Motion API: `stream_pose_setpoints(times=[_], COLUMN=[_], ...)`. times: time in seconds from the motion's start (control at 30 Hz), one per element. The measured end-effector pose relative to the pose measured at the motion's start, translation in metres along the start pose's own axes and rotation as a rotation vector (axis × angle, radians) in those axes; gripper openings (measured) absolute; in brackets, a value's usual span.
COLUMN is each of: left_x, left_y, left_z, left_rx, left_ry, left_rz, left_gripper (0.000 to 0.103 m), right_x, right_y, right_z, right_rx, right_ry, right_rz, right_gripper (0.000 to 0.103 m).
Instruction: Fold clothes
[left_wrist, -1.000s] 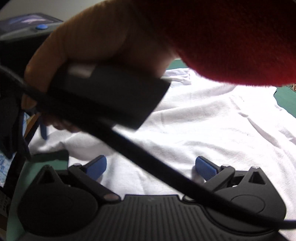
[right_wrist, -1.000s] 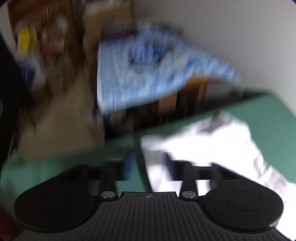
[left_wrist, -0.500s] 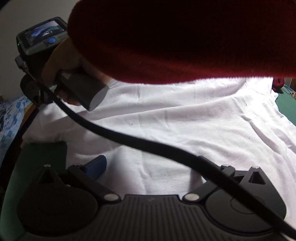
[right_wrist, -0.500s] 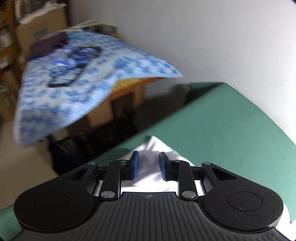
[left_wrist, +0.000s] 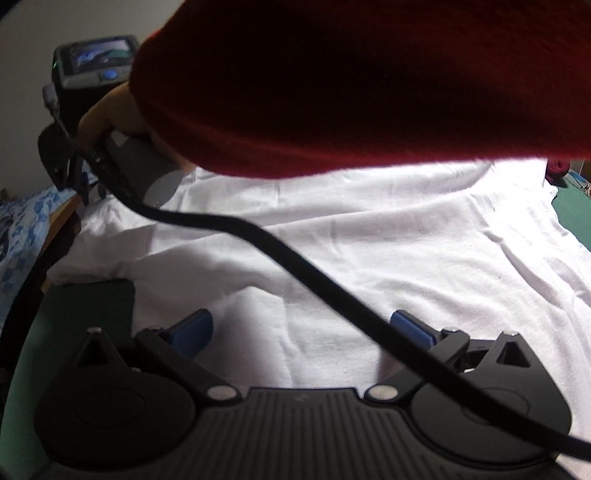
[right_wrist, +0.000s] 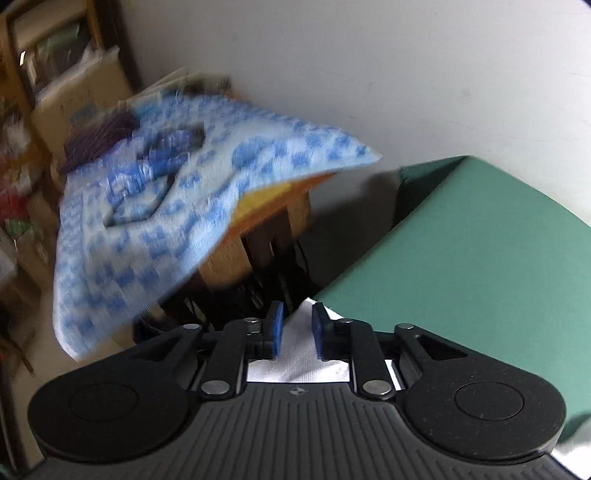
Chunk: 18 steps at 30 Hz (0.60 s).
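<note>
left gripper (left_wrist: 301, 326) spread over white shirt (left_wrist: 369, 251) | right gripper (right_wrist: 297, 328) pinching shirt corner (right_wrist: 299, 332)

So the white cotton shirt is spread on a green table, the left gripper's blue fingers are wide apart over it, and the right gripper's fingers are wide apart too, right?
Not quite. The right gripper is not wide apart: in the right wrist view its blue fingers are drawn close on a corner of the white cotton shirt. The rest holds: the shirt lies on the green table and the left gripper is wide open over it.
</note>
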<state>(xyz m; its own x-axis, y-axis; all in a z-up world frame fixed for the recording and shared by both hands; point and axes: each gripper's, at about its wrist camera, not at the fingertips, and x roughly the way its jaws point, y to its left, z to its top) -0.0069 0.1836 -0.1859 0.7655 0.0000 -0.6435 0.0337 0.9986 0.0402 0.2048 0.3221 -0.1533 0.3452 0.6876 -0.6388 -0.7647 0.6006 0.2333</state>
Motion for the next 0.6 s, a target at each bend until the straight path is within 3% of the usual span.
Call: stream_pose_setpoints(times=[0.03, 0.07, 0.17, 0.23, 0.3, 0.4, 0.43, 0.47, 0.57, 0.6], left_x=[0.0, 0.0, 0.002, 0.002, 0.003, 0.004, 0.004, 0.005, 0.0, 0.0], left_y=[0.0, 0.0, 0.0, -0.001, -0.001, -0.002, -0.001, -0.001, -0.004, -0.005], left_z=[0.0, 0.0, 0.0, 0.0, 0.0, 0.0, 0.0, 0.0, -0.001, -0.001], left_rx=[-0.002, -0.005, -0.011, -0.007, -0.004, 0.002, 0.002, 0.002, -0.002, -0.002], left_ry=[0.001, 0.003, 0.005, 0.005, 0.005, 0.005, 0.006, 0.007, 0.01, 0.011], left_rz=[-0.002, -0.005, -0.011, -0.015, -0.02, -0.027, -0.028, -0.029, -0.031, -0.031], left_gripper=[0.102, 0.102, 0.102, 0.102, 0.102, 0.102, 0.102, 0.102, 0.102, 0.102], right_x=[-0.019, -0.037, -0.078, -0.1, -0.115, -0.122, -0.121, -0.119, -0.125, -0.137], right_y=[-0.009, -0.016, -0.031, -0.042, -0.063, -0.096, -0.105, -0.113, -0.115, -0.116], right_z=[-0.002, -0.005, -0.023, -0.04, -0.057, -0.08, -0.086, -0.091, -0.1, -0.103], right_rx=[0.079, 0.135, 0.119, 0.09, 0.119, 0.169, 0.197, 0.225, 0.226, 0.273], right_ry=[-0.072, -0.12, -0.107, -0.079, -0.019, 0.029, 0.023, 0.002, -0.095, -0.147], right_rz=[0.037, 0.07, 0.056, 0.005, -0.056, -0.218, -0.249, -0.265, -0.371, -0.368], right_gripper=[0.051, 0.053, 0.039, 0.02, 0.012, 0.012, 0.005, 0.001, 0.001, 0.01])
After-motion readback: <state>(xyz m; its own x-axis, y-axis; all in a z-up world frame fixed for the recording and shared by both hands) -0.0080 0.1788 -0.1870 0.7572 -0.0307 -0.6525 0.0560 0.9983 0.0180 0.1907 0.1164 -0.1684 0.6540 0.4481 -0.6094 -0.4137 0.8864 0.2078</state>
